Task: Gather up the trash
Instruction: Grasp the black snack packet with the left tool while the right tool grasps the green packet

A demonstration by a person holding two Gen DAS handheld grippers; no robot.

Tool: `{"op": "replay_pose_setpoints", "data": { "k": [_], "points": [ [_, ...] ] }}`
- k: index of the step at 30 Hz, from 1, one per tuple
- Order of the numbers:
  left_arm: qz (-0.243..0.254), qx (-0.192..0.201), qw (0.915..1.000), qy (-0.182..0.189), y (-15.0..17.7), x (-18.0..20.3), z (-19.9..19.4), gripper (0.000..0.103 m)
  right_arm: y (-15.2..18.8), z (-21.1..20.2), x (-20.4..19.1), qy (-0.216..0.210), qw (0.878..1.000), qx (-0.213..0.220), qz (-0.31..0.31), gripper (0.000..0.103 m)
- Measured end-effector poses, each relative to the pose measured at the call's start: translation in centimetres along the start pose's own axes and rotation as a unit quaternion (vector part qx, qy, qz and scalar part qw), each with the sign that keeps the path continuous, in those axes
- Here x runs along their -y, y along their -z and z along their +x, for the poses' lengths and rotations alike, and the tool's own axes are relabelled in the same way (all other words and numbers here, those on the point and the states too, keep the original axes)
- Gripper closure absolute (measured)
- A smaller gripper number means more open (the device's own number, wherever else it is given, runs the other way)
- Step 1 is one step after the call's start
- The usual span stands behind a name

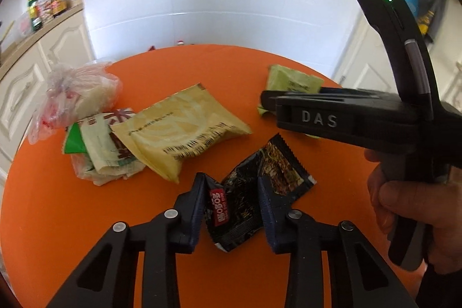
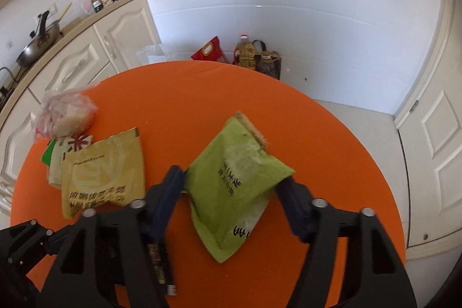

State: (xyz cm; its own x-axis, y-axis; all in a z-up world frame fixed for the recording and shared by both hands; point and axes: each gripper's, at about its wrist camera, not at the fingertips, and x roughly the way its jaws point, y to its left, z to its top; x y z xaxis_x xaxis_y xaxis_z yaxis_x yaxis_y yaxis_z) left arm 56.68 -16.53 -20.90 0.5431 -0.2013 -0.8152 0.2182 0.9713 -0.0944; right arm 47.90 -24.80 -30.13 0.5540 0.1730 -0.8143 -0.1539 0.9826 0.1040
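Round orange tabletop (image 1: 184,65) strewn with trash. Left gripper (image 1: 231,201) clamped on crumpled black snack wrapper (image 1: 245,192), both pads pressing its sides. Right gripper (image 2: 231,198) straddles green packet (image 2: 236,178); pads at its edges, firm grip not clear. Yellow pouch (image 1: 179,132) lies flat mid-table, overlapping folded paper wrappers (image 1: 98,152). Thin clear plastic bag (image 1: 78,91) near far left edge holds whitish lump, contents unclear. Person's hand (image 1: 410,210) on right gripper's handle.

You are holding the left gripper (image 1: 231,192) and right gripper (image 2: 231,186) angled down over the orange table (image 1: 202,68), jaws part-closed.
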Motion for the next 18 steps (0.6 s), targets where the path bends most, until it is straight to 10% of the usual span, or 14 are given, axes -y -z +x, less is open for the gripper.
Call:
{"op": "replay_pose_setpoints", "data": {
  "k": [8, 12, 18],
  "points": [
    [0.067, -0.001, 0.9975, 0.022, -6.2, 1.6, 6.3, 0.045, 0.9, -1.6, 1.2, -0.015, 1.0, -0.002, 0.025, 0.072],
    [0.045, 0.001, 0.9981, 0.041, -9.4, 1.4, 8.9, 0.08, 1.6, -2.8, 2.1, -0.013, 0.999, 0.005, 0.04, 0.075],
    [0.029, 0.008, 0.9976, 0.062, -13.0, 2.1, 12.5, 0.093, 2.2, -4.6, 3.0, -0.01, 0.998, 0.018, 0.061, 0.081]
  ]
}}
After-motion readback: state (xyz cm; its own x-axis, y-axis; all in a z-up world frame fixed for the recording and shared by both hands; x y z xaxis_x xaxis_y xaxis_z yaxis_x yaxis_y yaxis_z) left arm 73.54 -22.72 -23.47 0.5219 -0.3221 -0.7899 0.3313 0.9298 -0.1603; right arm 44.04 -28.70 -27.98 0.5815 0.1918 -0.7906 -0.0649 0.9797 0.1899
